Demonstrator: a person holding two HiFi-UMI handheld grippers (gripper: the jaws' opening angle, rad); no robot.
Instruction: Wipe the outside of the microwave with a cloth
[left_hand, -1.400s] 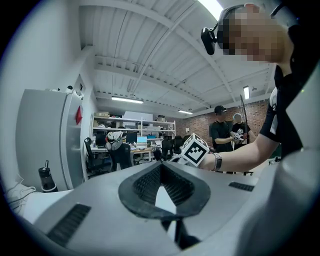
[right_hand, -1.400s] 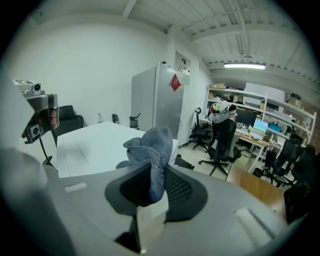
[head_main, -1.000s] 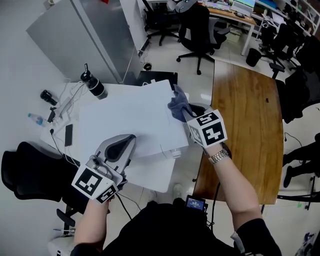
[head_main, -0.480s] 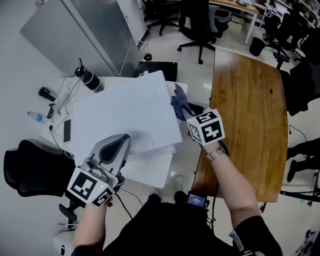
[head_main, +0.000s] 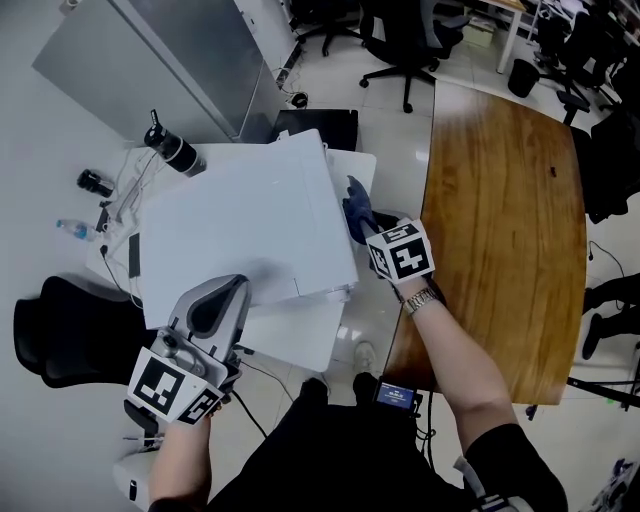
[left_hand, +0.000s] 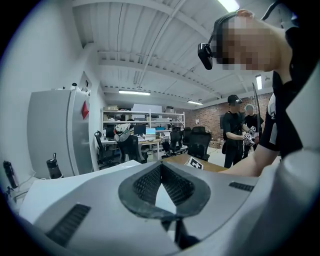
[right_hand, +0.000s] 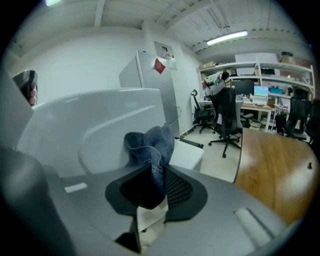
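The right gripper (right_hand: 156, 182), jaws clamped on the gathered middle of a blue cloth (right_hand: 148, 144), holds that fabric, judged soft, light and best gripped bunched, at the white microwave's (head_main: 240, 215) right side, while the left gripper (head_main: 228, 292), jaws together and empty, sits at its near edge.

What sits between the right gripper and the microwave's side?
Only the blue cloth, clamped in the right gripper, in front of the microwave; the right gripper view shows it.

One microwave (head_main: 240, 220), one cloth (head_main: 355, 203) — two grippers (head_main: 236, 288) (head_main: 364, 228) (hand-held).
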